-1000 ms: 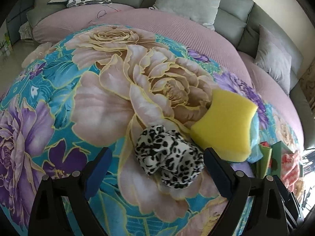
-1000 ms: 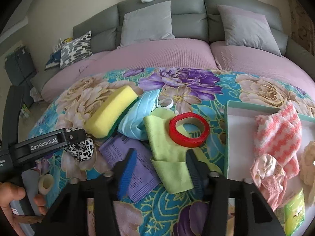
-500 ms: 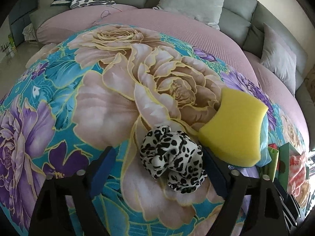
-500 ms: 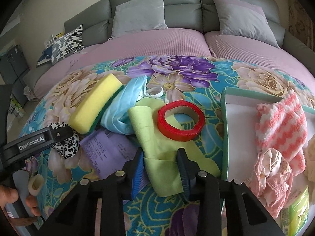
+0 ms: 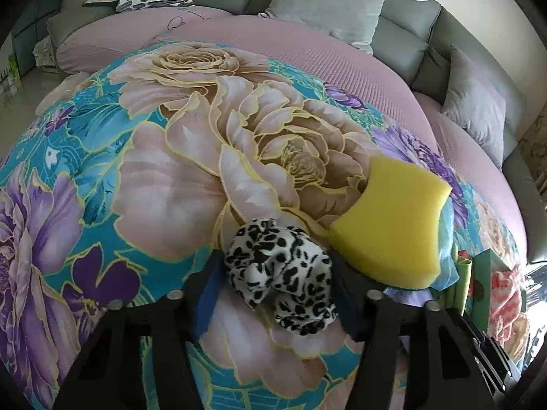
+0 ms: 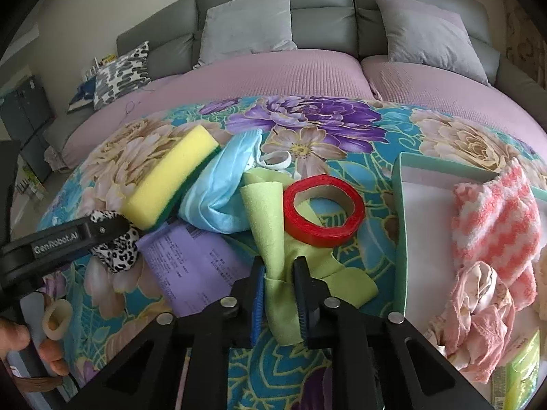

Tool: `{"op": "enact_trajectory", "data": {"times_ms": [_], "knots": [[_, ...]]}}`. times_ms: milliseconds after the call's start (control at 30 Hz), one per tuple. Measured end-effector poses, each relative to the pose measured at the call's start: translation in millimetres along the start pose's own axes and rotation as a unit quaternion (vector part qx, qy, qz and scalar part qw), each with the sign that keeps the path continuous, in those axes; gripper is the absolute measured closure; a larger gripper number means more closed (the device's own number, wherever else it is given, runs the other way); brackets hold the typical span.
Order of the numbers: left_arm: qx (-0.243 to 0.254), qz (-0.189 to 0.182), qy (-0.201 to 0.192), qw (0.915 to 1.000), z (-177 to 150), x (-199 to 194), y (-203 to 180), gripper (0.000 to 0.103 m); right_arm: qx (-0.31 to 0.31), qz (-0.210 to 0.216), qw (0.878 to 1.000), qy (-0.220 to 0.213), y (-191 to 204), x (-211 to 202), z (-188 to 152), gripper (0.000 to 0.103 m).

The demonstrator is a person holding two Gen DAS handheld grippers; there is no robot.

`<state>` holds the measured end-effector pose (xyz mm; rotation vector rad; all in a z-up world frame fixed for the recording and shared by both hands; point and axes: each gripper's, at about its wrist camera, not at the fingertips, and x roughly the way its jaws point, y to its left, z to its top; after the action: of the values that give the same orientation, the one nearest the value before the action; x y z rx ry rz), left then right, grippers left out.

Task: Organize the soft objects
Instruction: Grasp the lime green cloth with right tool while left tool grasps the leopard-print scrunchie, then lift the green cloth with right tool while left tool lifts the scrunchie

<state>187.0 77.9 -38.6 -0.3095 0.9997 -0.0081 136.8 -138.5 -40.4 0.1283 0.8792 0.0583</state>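
Porous foam sponge [image 5: 393,225]; glossy red tape roll [image 6: 323,210].

A red tape roll [image 6: 324,214] lies beside purple paper [image 6: 191,266].

The right hand-held gripper [image 6: 279,292] has just been closing, and its jaws now pinch a fold of the lime-green cloth [image 6: 273,232] on the floral bedspread [image 6: 342,130]. A red tape roll [image 6: 324,210] lies on that cloth. Toward the bedspread's left edge sit a yellow sponge [image 6: 171,184], a light blue cloth [image 6: 218,191] and a purple paper [image 6: 191,266]. The left hand-held gripper [image 6: 112,239] is at a leopard-print fabric [image 6: 118,256]. A teal tray [image 6: 400,225] near the right edge holds a pink-and-white sock [image 6: 495,225].
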Motion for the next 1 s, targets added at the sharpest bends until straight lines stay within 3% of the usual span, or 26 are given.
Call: {"op": "enact_trajectory", "data": {"times_ms": [100, 400, 1000], "knots": [[-0.001, -0.003, -0.002, 1.0000, 0.2, -1.6, 0.3, 0.057, 0.017, 0.020, 1.000, -0.003, -4.7, -0.7, 0.4, 0.089], [-0.010, -0.009, -0.023, 0.9997, 3.3, -14.3, 6.4, 0.068, 0.029, 0.076, 0.997, -0.017, 0.9, -12.0, 4.2, 0.093], [-0.011, -0.021, -0.113, 0.9934, 14.1, -78.6, 8.1, 0.069, 0.032, 0.135, 0.984, -0.109, 2.6, -83.8, 15.9, 0.095]]}}
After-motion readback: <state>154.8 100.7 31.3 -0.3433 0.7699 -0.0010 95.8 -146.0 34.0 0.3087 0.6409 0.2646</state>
